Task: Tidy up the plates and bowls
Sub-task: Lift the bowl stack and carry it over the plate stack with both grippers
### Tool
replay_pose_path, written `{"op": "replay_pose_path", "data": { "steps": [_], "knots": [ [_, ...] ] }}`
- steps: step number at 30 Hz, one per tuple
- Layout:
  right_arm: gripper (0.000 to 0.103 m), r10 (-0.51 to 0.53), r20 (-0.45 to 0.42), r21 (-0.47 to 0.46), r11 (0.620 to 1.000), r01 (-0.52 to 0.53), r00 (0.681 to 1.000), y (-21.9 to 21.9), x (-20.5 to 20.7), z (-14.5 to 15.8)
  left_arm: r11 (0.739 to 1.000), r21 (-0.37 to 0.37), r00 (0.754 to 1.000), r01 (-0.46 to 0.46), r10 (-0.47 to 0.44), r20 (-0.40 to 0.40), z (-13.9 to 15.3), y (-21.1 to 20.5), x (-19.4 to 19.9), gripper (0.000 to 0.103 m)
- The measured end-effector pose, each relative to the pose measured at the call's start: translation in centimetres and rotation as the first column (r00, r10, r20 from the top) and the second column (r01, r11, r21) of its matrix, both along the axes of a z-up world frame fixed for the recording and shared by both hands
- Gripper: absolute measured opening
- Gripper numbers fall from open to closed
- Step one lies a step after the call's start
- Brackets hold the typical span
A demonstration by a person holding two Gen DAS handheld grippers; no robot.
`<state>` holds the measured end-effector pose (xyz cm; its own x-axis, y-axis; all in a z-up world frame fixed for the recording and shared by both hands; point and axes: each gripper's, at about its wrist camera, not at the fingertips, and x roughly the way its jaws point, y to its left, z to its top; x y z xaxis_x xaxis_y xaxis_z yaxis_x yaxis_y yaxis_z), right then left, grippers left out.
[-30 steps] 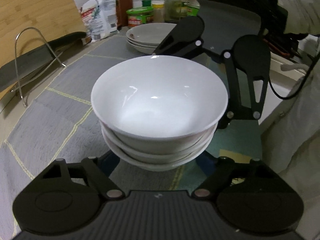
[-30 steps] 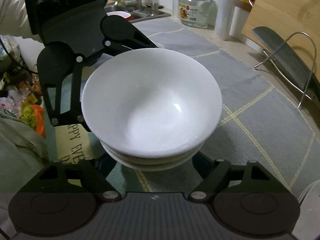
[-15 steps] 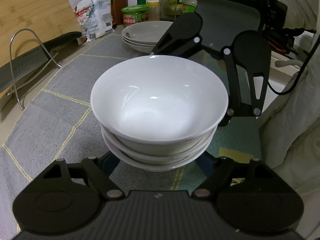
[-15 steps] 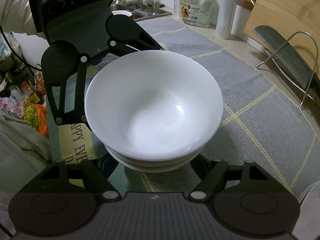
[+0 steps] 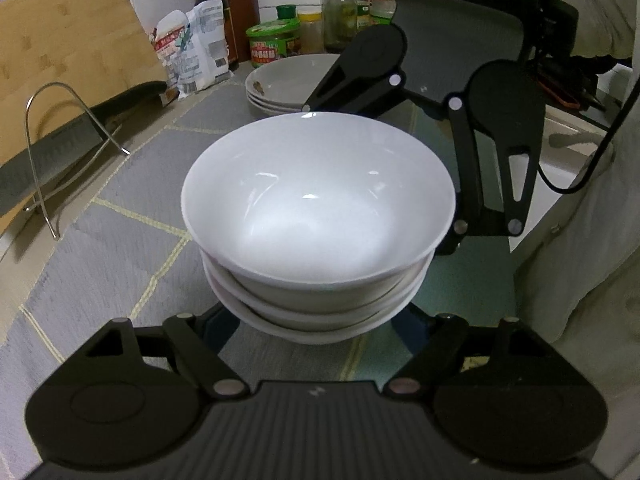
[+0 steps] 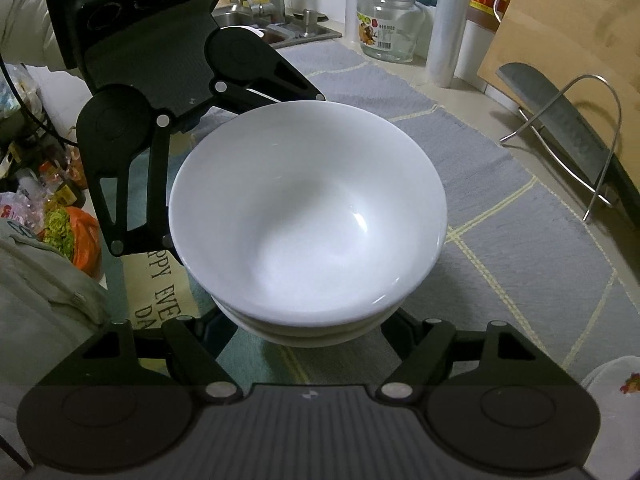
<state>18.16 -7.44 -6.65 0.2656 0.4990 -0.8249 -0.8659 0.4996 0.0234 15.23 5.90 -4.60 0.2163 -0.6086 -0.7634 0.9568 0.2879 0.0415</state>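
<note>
White porcelain fills the left wrist view: a stack of bowls (image 5: 320,208), three nested, sits between the fingers of the left gripper (image 5: 320,330), whose tips are hidden under the lowest bowl. Opposite it, the right gripper (image 5: 378,176) reaches in with one finger at the far rim and the other against the stack's right side. The stack is over a grey mat (image 5: 120,208) with yellow lines. A pile of plates (image 5: 288,84) stands beyond it, and a wire rack (image 5: 60,148) stands to the left before a wooden board (image 5: 68,40). From the right wrist view, the same stack of bowls lies in the right gripper's grasp; its jaws have just been closing with the stack between them. The left gripper is clamped on the stack too, one finger at the far rim and one pressed to its left side. A glass jar (image 6: 386,28) stands at the back.
</note>
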Motion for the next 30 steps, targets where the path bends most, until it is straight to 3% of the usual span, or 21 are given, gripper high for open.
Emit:
{"op": "replay_pose_path", "data": {
  "steps": [16,30],
  "knots": [
    [0.081,0.067,0.035,-0.011,0.998,-0.067,0.997,-5.8,-0.4,3.2,0.997,-0.022,0.997,-0.07,0.071,0.027,2.5,-5.1,-1.4,0.082],
    [0.081,0.087,0.052,-0.018,0.996,-0.086,0.995,-11.9,-0.3,4.3,0.995,-0.031,0.994,-0.092,0.094,0.047,2.9,-10.4,-0.9,0.082]
  ]
}}
